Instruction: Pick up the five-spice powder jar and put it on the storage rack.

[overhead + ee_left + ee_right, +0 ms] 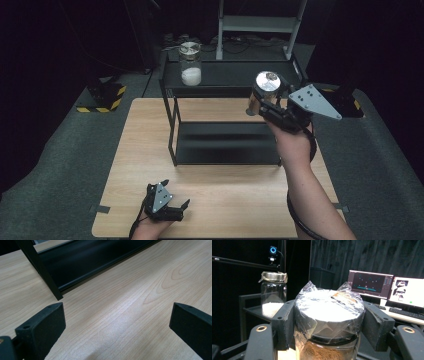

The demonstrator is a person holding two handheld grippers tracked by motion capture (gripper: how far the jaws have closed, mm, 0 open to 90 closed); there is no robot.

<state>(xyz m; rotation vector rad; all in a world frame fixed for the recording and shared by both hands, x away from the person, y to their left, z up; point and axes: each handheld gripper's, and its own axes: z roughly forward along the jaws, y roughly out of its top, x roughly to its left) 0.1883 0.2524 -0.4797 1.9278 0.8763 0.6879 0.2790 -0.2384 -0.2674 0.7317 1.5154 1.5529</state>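
Right gripper view showed the right gripper point(329, 322) clamped on the brown-powder jar point(329, 315) at frame centre, beside the shelf rack's point(172, 125) right edge. The left gripper point(117, 322) gaped empty over bare table point(120, 302).

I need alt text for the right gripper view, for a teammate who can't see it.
The right hand-held gripper is clamped on the lid of a glass jar of brown powder, its lid wrapped in clear film. Behind it to the left, a second jar with white powder stands on a black shelf; lit monitors sit at the right.
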